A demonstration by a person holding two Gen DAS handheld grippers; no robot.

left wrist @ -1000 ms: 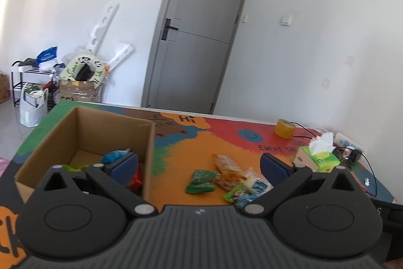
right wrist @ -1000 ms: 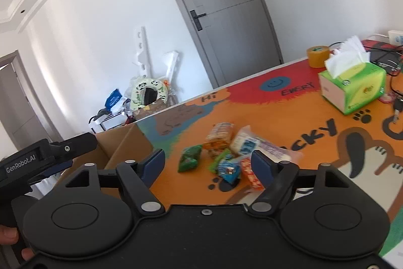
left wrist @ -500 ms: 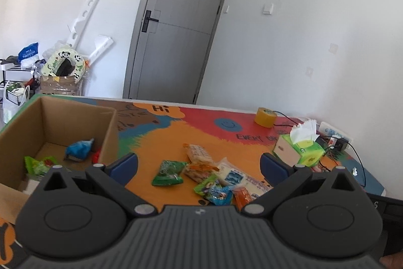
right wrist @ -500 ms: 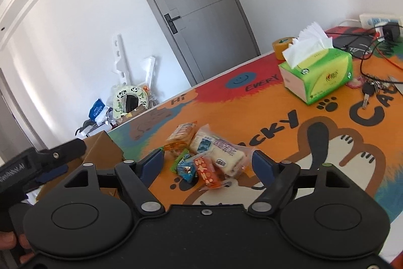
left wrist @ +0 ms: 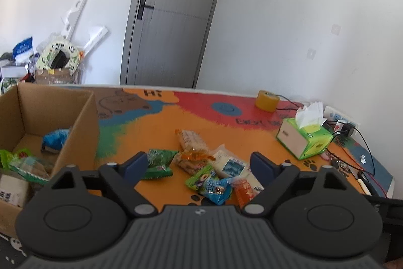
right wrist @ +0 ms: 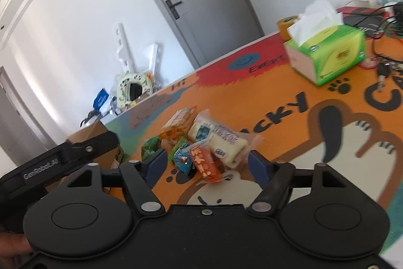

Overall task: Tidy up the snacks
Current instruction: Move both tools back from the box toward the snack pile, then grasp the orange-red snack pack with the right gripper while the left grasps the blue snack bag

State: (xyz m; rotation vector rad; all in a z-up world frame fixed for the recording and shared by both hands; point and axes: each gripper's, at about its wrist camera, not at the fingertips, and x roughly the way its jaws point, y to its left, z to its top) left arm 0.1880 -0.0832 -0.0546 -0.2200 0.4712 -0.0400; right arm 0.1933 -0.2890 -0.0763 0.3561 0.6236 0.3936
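Observation:
A pile of snack packets lies mid-table: a green packet (left wrist: 159, 161), a clear cracker pack (left wrist: 192, 148), a white pack (left wrist: 230, 165), a blue-green packet (left wrist: 214, 186) and an orange packet (left wrist: 243, 192). The cardboard box (left wrist: 83, 122) at left holds a blue packet (left wrist: 55, 138) and green packets (left wrist: 22, 163). My left gripper (left wrist: 199, 165) is open and empty, above the pile. My right gripper (right wrist: 207, 164) is open and empty, just before the orange packet (right wrist: 204, 163) and white pack (right wrist: 219, 140). The left gripper's body (right wrist: 58, 160) shows at left in the right wrist view.
A green tissue box (left wrist: 303, 140) stands at right, also in the right wrist view (right wrist: 327, 54). A yellow tape roll (left wrist: 267, 100) sits at the back. Cables, a power strip (left wrist: 340, 117) and keys (right wrist: 384, 69) lie at far right. The table's far edge faces a grey door.
My left gripper has swung right from over the box to over the snack pile. My right gripper has moved closer to the pile. Both stay open.

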